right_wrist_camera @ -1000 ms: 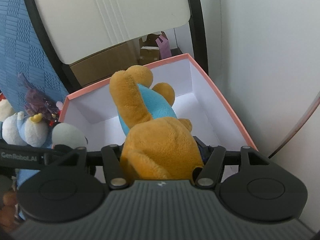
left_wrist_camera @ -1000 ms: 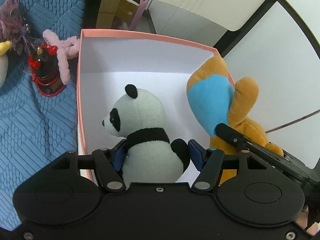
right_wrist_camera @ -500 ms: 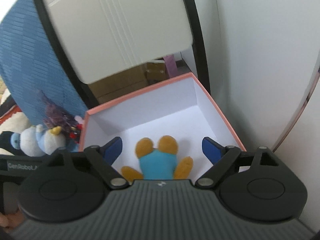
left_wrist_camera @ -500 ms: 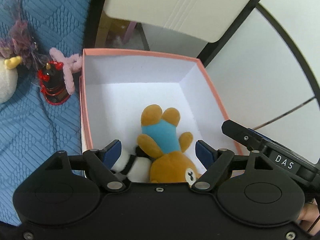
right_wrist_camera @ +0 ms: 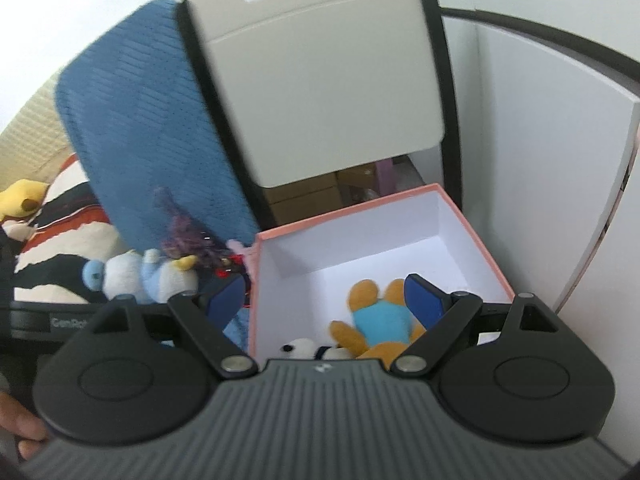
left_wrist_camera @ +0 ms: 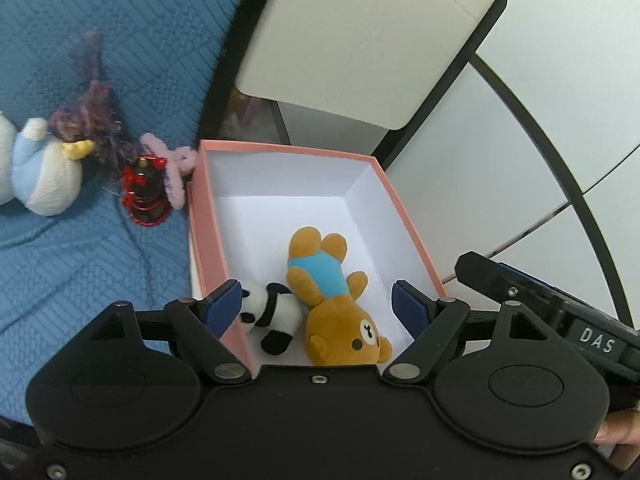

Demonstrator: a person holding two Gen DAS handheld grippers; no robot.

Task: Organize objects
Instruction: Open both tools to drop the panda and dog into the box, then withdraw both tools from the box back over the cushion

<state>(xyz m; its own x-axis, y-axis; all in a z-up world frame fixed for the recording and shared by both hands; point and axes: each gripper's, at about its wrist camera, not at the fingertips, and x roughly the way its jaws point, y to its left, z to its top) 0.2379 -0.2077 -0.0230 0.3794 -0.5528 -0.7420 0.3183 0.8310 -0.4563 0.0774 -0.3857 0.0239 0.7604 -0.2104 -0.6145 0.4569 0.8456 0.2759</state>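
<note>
A pink box with a white inside holds a brown bear in a blue shirt and a small panda, both lying on its floor. My left gripper is open and empty above the box's near end. My right gripper is open and empty, higher up over the box's near left wall. A blue and white penguin plush, a red and black toy and a pink fuzzy toy lie left of the box.
The loose toys rest on a blue quilted cover. A beige chair back stands behind the box. White panels rise on the right. Striped cloth and a yellow plush lie far left.
Both grippers let go of the panda and the bear, which now lie in the box. Both grippers have opened and pulled up and back from it.
</note>
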